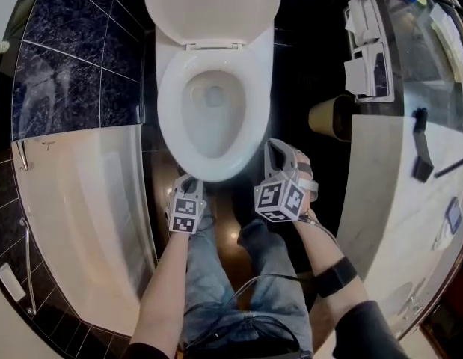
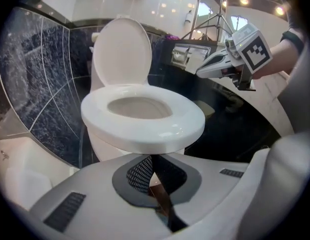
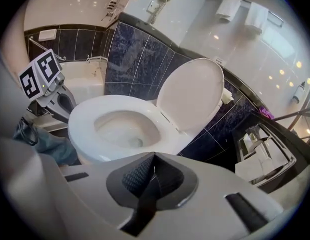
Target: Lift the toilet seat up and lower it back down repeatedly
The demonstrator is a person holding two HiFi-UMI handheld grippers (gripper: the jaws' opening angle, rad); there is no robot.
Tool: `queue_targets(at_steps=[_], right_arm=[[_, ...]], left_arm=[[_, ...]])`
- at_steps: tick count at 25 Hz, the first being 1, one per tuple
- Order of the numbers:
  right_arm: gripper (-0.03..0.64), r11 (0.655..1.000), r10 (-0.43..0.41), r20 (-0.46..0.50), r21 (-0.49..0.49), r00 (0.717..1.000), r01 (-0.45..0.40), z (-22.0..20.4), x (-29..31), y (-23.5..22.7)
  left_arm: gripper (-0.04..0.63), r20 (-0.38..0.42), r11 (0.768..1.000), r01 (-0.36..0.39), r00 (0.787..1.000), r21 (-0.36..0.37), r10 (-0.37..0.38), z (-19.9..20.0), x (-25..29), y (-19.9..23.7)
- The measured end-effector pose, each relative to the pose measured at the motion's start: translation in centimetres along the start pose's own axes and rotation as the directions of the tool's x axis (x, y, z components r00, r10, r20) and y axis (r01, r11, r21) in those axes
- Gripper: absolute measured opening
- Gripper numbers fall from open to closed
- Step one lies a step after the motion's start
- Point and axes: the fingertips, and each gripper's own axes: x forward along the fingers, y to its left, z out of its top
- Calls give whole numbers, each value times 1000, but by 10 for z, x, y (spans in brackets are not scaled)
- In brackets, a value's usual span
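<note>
Dark floor (image 1: 291, 88), seat (image 1: 213, 172) edge near left tongs (image 1: 188, 181)

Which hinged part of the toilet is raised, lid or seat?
The lid stands upright at the back; the seat lies flat, lowered in front of it.

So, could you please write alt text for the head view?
A white toilet seen from above, lid up and seat down. A person stands before it, with the left gripper and right gripper near its front edge; a bathtub lies left, a counter right.
</note>
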Motion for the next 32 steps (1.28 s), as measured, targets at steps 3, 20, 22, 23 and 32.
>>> queue_targets(at_steps=[3,20,22,23,32], right_arm=[[18,1000,3,-4,17,1000,-3,-9,10,7],[18,999,5,-40,47,999,-3,-34,18,8],[18,999,1,-39,49,999,1,-33,15,6],[18,999,-2,-39,50,999,4,-32,14,4],[18,997,-9,-43,77,999,12,-12,-12,-12]], left_arm=[[0,-32,1000,2,999,-7,-2,-17,14,2],[0,-246,998,-8,969,-60,-7,-67,52,7],[0,-260,997,-10,966,-80,-11,-69,50,7],[0,-261,996,-11,965,-87,-13,-68,49,7],[0,-150,997,-28,989,-68,17,-5,6,5]])
